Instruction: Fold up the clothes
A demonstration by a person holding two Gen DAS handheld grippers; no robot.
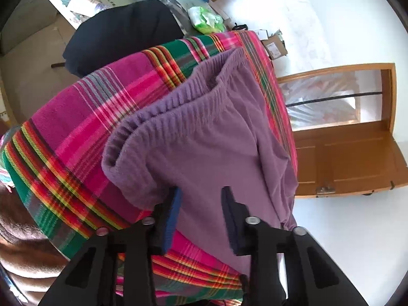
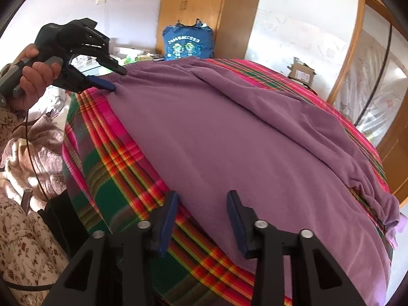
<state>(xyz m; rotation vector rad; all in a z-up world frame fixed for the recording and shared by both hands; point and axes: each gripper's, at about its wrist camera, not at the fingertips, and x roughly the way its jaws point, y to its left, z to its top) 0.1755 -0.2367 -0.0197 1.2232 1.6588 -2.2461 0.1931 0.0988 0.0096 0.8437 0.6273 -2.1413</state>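
Note:
A purple garment (image 1: 204, 132) with a ribbed elastic waistband lies spread on a pink, green and red plaid sheet (image 1: 76, 127). My left gripper (image 1: 202, 204) stands over its near waistband corner, blue pads apart, with flat purple cloth showing between them. In the right wrist view the same garment (image 2: 229, 140) stretches across the plaid sheet (image 2: 107, 178), and the left gripper (image 2: 118, 79), held in a hand, sits at the far waistband corner. My right gripper (image 2: 202, 206) is open over the garment's near edge, one pad above the sheet and one above the cloth.
A black chair back (image 1: 122, 30) and a cluttered table stand beyond the sheet. A wooden door (image 1: 352, 158) is to the right. A blue bag (image 2: 187, 43), a cardboard box (image 2: 302, 72) and a wardrobe (image 2: 193, 5) stand at the back. Beige bedding (image 2: 38, 148) lies at the left.

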